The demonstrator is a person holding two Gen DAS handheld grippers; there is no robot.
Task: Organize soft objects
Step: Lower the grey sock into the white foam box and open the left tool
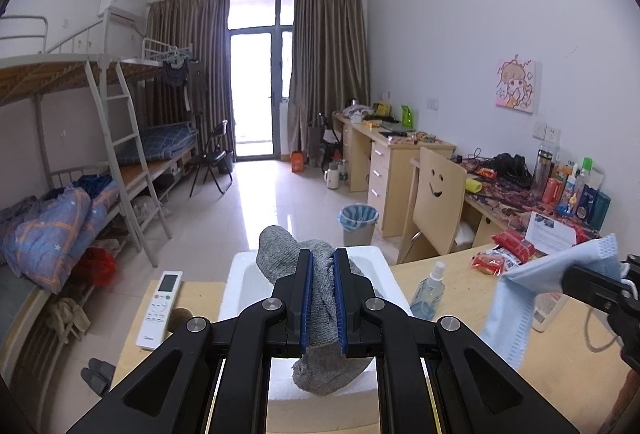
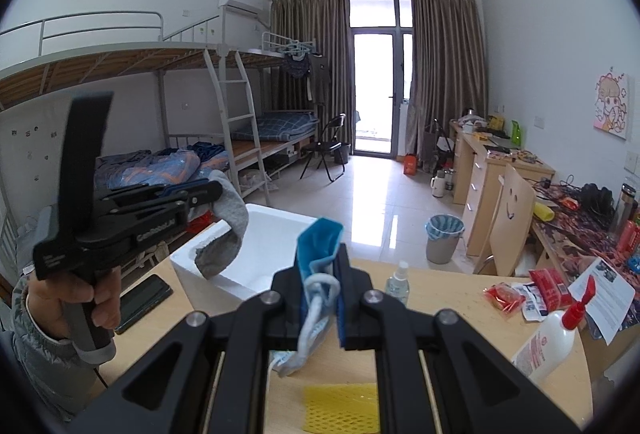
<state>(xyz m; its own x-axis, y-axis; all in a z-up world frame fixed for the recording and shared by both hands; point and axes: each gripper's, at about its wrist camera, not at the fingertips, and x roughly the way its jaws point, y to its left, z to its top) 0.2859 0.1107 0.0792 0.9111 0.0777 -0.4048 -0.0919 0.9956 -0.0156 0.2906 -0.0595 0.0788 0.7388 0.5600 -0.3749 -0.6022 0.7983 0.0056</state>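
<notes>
The left claw (image 1: 323, 298) is clenched on a grey sock (image 1: 320, 314), which hangs above the open white foam box (image 1: 244, 274) standing on the wooden surface (image 1: 460, 298); the sock's lower end droops toward the box rim. The right claw (image 2: 320, 298) is clenched on a blue face mask (image 2: 318, 246), whose ear loop and lower part hang down between the fingers, above the surface. A spray bottle (image 2: 398, 284) stands just beside the box, and a yellow mesh piece (image 2: 342, 408) lies below the right claw.
</notes>
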